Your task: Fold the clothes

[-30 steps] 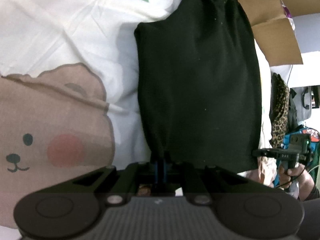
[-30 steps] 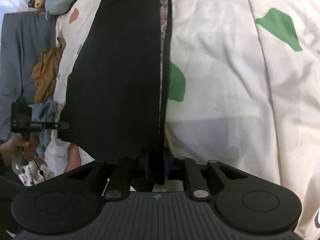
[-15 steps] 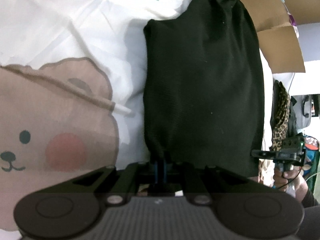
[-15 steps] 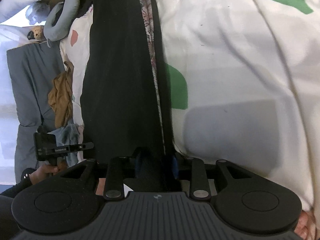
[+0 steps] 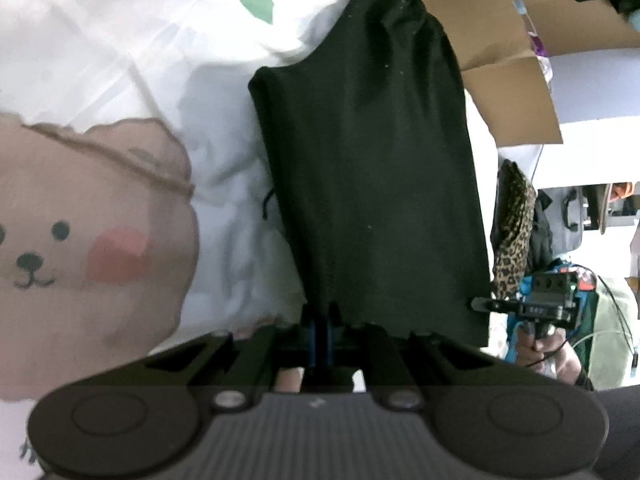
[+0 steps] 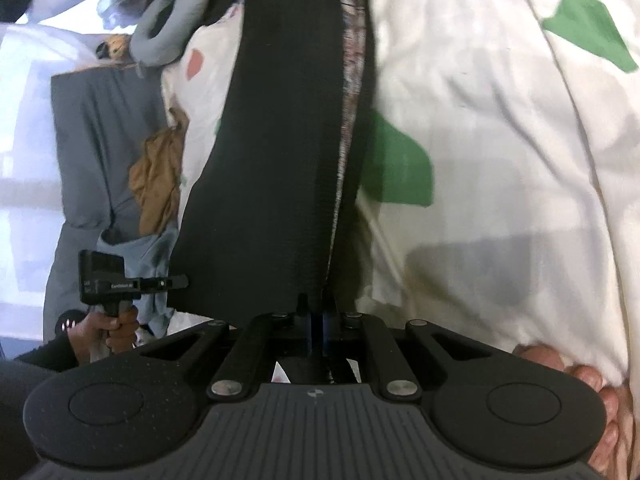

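Note:
A black garment lies stretched lengthwise on a white bedsheet with green patches. My left gripper is shut on its near left corner, which hangs lifted off the sheet. In the right wrist view the same garment shows a patterned inner strip along its right edge. My right gripper holds the near hem beside that strip, its jaws closing tight on the fabric. Each gripper shows in the other's view, at the garment's far near corner: the right one and the left one.
A pink bear print covers the sheet to the left. Cardboard boxes and a leopard-print cloth stand beyond the bed's right side. A grey neck pillow, brown cloth and grey blanket lie left. Bare toes show at bottom right.
My left gripper has risen with the garment's corner, lifting the near hem off the sheet. The right gripper's pads have drawn together on the hem and its view has tilted up.

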